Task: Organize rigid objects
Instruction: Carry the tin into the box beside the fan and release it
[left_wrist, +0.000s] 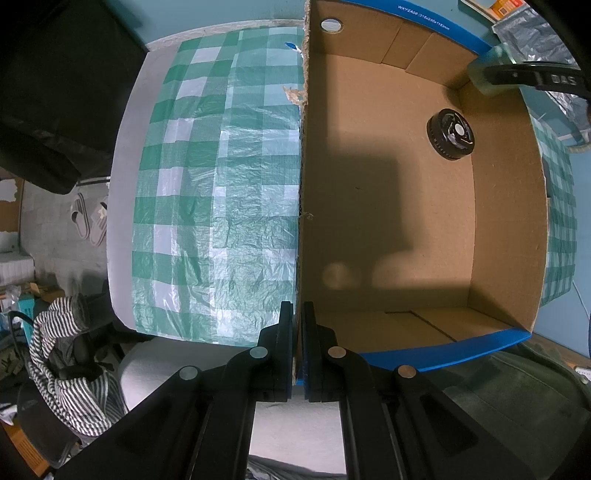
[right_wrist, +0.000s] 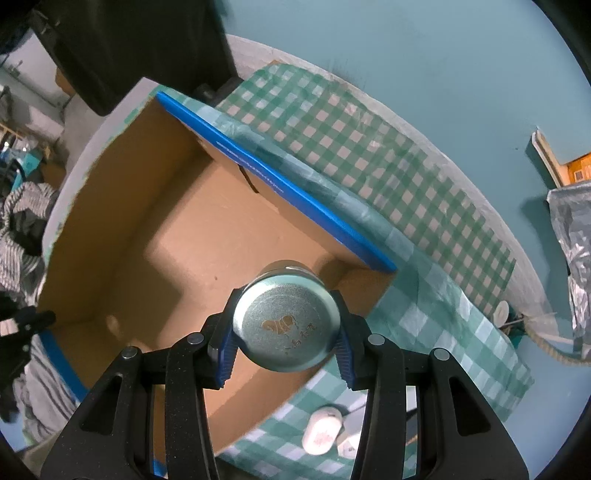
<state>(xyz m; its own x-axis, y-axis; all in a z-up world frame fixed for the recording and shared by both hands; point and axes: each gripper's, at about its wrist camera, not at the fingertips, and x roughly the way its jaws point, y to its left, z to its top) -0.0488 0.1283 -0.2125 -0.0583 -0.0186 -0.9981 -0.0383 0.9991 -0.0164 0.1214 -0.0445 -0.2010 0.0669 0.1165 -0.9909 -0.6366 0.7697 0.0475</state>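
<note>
An open cardboard box (left_wrist: 369, 221) with blue edges stands on a green checked tablecloth (left_wrist: 221, 166). My left gripper (left_wrist: 298, 310) is shut on the box's left wall, one finger on each side of it. A black round object (left_wrist: 450, 134) lies on the box floor at the far right. In the right wrist view my right gripper (right_wrist: 287, 293) is shut on a round silvery-green tin (right_wrist: 286, 325), seen end-on, held above the box (right_wrist: 184, 240) near its right corner. The same tin (left_wrist: 484, 74) shows at the box's far right corner in the left wrist view.
A small white bottle (right_wrist: 321, 432) and another white piece (right_wrist: 349, 443) lie on the cloth (right_wrist: 424, 302) right of the box. A foil bag (right_wrist: 572, 240) and a rope (right_wrist: 546, 343) sit at the table's right. Slippers (left_wrist: 88, 221) and striped clothing (left_wrist: 70, 369) lie below the table's left edge.
</note>
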